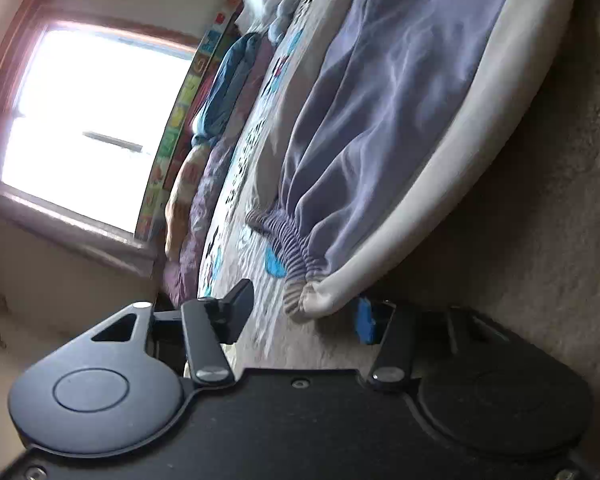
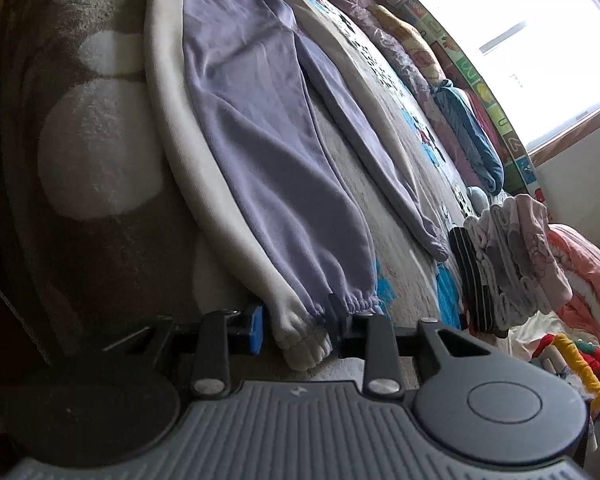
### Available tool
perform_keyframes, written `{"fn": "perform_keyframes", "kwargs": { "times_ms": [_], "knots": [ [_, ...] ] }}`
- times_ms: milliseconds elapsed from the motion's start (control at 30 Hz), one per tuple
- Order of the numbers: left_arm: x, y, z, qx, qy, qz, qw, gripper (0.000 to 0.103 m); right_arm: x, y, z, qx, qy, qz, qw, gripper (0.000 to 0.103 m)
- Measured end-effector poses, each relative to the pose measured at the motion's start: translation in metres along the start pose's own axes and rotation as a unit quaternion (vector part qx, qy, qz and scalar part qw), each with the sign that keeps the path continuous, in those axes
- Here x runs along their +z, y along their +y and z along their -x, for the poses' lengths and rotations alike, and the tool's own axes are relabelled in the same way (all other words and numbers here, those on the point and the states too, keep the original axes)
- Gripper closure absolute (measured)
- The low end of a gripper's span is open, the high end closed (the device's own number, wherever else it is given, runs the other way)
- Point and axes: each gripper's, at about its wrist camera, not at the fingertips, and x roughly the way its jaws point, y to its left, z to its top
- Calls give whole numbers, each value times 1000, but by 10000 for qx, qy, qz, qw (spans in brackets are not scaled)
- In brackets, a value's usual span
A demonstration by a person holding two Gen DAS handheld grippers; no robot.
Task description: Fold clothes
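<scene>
garment: lilac fleece jogger pants with ribbed elastic cuffs [image 2: 276, 152], lying flat on the bed, waistband at the top of the right wrist view, legs running down toward the lower centre; second leg [image 2: 380, 148] splayed off to the right
under it: cream plush garment or blanket edge [image 2: 168, 128], its cuff-like end [image 2: 304, 344] poking out just beside the near pant cuff; can't tell which
right gripper [image 2: 300, 330]: jaws wide, straddling the cream end and the near gathered cuff [image 2: 352, 304]; not closed on anything
left gripper [image 1: 304, 312]: jaws wide, at the ribbed cuff [image 1: 296, 248] and cream tip [image 1: 320, 300] at lower centre; frame blurred, contact not clear
step: my read — start of the fold, both tools lining up on a hem end, no grasp yet
next move: close on lilac cuff only, not the cream layer; then carry the hem toward the waistband
risk: fleece is thick and soft, cuff bunches; easy to pinch both layers
bed: pale quilted cover with blue and black cartoon print [image 2: 404, 216]
beyond: stack of folded clothes [image 2: 500, 264] at right; rolled bedding along the window [image 2: 540, 40]; brown rug with white spots [image 2: 96, 148] at left
</scene>
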Motion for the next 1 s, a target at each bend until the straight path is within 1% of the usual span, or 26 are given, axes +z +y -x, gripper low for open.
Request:
{"fn": "perform_keyframes", "kwargs": {
  "times_ms": [33,67,100,133,167,200,233,300,333,400,433,467,533,700,767,833,900,1000],
  "knots": [
    [0,1,-2,-7,-56,-12,10000,55,0,0,-1,-34,-17,-7,10000,63],
    [1,2,-4,-29,-104,0,9999,58,0,-1,-1,-42,-36,-33,10000,64],
    [2,2,-4,-53,-150,15,9999,64,0,-2,-1,-38,-54,-61,10000,67],
    [3,3,-6,-56,-165,22,9998,67,-1,-3,-1,8,-71,-107,9999,72],
    [4,3,-5,-88,-158,36,9998,74,-1,-6,-1,83,-95,-191,9997,76],
    [5,2,-3,-122,-149,52,9998,91,-2,-10,0,165,-127,-312,9993,85],
    [7,5,-1,-186,-162,135,9996,94,-2,-15,1,234,-171,-458,9985,87],
    [11,20,0,-260,-127,670,9973,94,-3,-27,5,300,-312,-859,9954,89],
    [14,28,0,-295,-108,945,9950,94,-3,-35,8,293,-386,-1039,9934,89],
    [18,44,0,-250,-176,1503,9882,95,-3,-53,12,304,-524,-1450,9876,90],
    [20,53,-2,-259,-189,1801,9831,95,-3,-63,13,309,-589,-1664,9838,90],
    [21,63,-4,-272,-258,2132,9763,95,-3,-73,14,302,-638,-1834,9805,90],
    [26,77,-11,-294,-315,2602,9646,95,-2,-93,13,305,-714,-2050,9757,90],
    [41,98,-34,-385,-303,3188,9465,97,3,-142,-5,254,-789,-2347,9685,90],
    [46,102,-44,-402,-262,3368,9404,97,5,-160,-16,276,-802,-2399,9671,91],
    [48,106,-52,-441,-215,3596,9318,97,11,-175,-27,323,-788,-2438,9661,91],
    [50,108,-60,-486,-145,3707,9274,97,14,-191,-41,377,-747,-2504,9645,91],
    [54,112,-71,-580,-55,3822,9223,97,21,-206,-61,442,-586,-2468,9663,91]
  ]
}}
